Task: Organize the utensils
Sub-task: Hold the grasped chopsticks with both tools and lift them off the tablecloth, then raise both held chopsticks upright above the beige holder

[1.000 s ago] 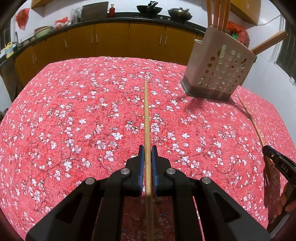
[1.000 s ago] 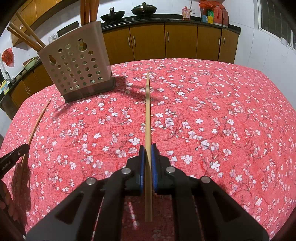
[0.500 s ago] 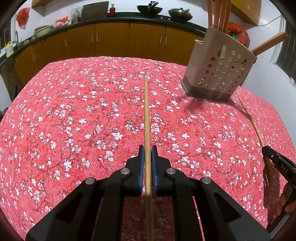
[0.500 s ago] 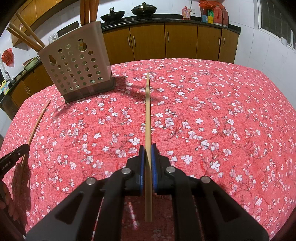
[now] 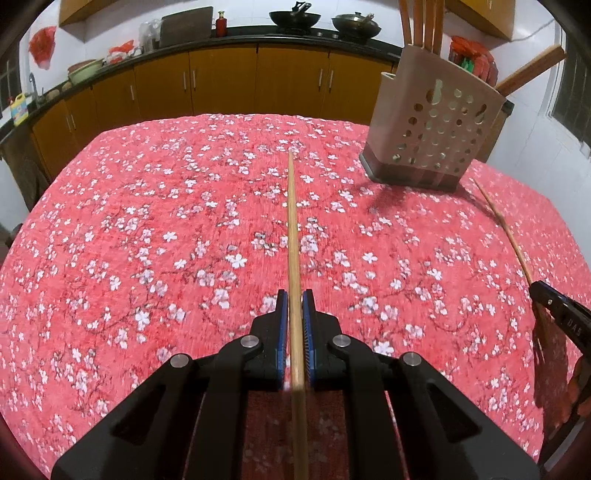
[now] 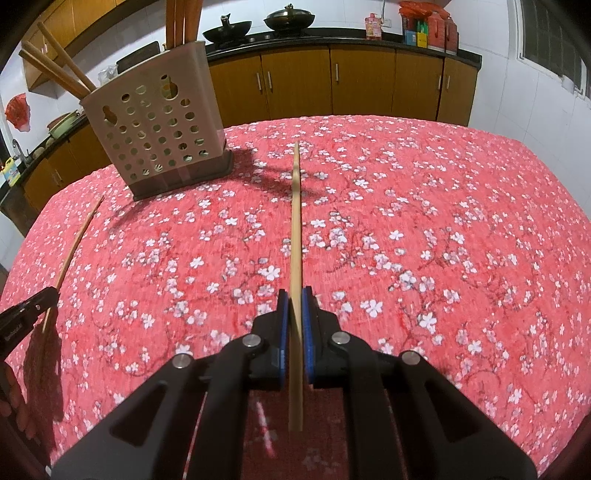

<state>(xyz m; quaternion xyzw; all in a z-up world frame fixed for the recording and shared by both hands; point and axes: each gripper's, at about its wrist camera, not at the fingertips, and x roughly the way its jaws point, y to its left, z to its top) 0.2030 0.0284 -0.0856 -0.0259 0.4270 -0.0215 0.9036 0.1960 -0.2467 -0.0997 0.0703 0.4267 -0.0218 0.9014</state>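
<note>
My left gripper [image 5: 294, 297] is shut on a wooden chopstick [image 5: 292, 221] that points forward over the red floral tablecloth. My right gripper [image 6: 294, 295] is shut on a second chopstick [image 6: 295, 221], also pointing forward. A beige perforated utensil holder [image 5: 434, 136] with several wooden utensils standing in it sits at the back right in the left wrist view. In the right wrist view the same utensil holder [image 6: 155, 133] is at the back left. Each view catches the other gripper at its edge: the right gripper [image 5: 557, 314] and the left gripper [image 6: 26, 314], each with its chopstick.
The table [image 5: 147, 221] is covered by a red cloth with white blossoms. Behind it runs a counter with orange cabinets [image 5: 221, 85], woks [image 5: 295, 16] and bottles. A window [image 6: 554, 40] is on the right wall. A person's fingers [image 6: 14, 406] show at the left edge.
</note>
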